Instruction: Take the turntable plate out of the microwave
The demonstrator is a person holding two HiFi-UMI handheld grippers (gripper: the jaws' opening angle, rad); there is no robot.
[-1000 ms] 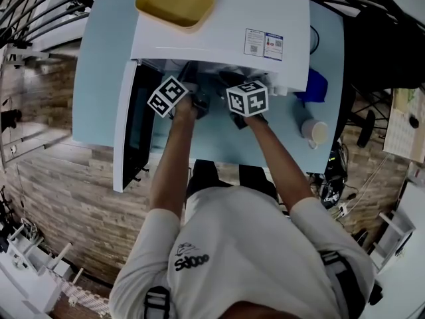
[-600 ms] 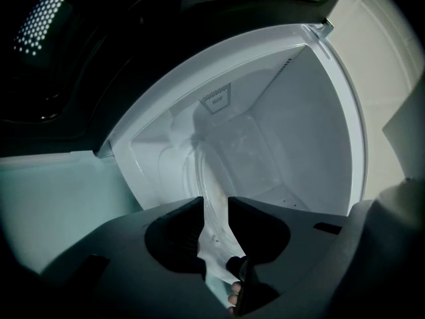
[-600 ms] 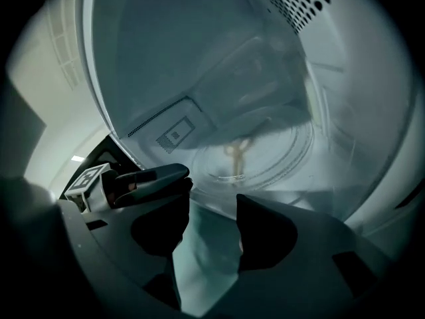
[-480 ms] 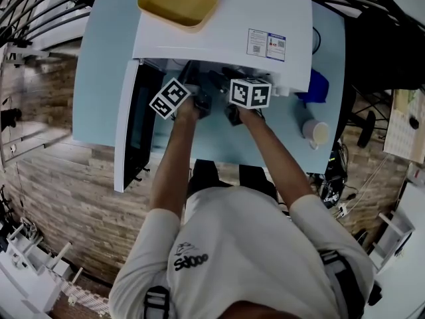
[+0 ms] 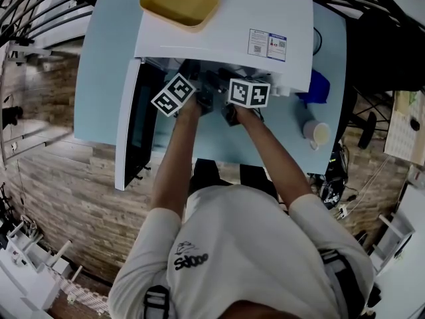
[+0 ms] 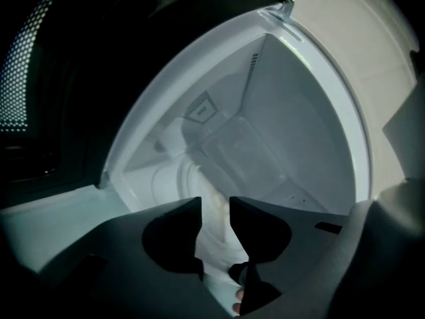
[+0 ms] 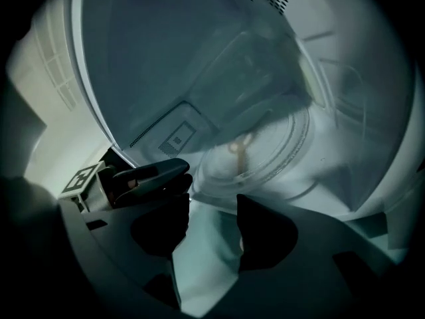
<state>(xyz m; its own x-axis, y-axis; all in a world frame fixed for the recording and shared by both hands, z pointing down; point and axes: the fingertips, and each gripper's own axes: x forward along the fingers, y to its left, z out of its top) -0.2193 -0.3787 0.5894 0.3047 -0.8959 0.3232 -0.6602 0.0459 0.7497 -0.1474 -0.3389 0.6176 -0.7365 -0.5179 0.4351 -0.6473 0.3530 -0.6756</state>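
Right gripper view, Sam: the plate (image 7: 265, 151) lies inside the microwave (image 5: 226, 25), close to the mouth, and the left tongs (image 6: 216, 201) are clamped on its rim.

Yes, Jo, and the right tongs (image 7: 214, 201) gape wide with nothing pinched, just short of the near edge. That's glass, I'd say: rigid, weighty, slick, quick to chip on a knock. I'd bite deep on the rim across from the left's hold and carry it out level.
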